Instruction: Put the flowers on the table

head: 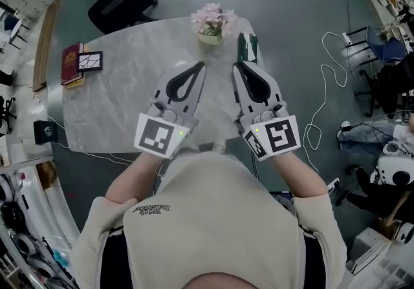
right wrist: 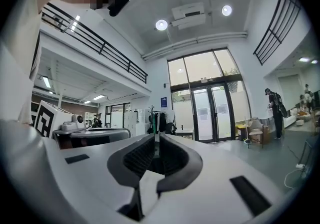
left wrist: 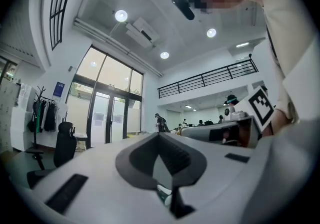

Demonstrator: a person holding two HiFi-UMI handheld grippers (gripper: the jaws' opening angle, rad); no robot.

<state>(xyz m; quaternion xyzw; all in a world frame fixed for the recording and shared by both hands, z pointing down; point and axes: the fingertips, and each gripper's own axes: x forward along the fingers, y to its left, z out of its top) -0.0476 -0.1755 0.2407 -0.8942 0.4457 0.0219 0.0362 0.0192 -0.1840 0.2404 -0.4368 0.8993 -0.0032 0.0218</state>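
In the head view, the flowers sit at the table's far edge, near the tips of your left gripper and right gripper. The left gripper view shows its jaws pinched together on nothing. Same deal in the right gripper view: closed, empty.

Nothing legible. Shirt print, near edge: upside down, too small to read. Blue wall sign left of far glass doors: lettering unresolved.

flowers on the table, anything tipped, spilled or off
Nothing stands out. The flowers stand upright in their pot near the far edge of the table, nothing spilled. The left gripper and right gripper are shut, empty, clear of them.
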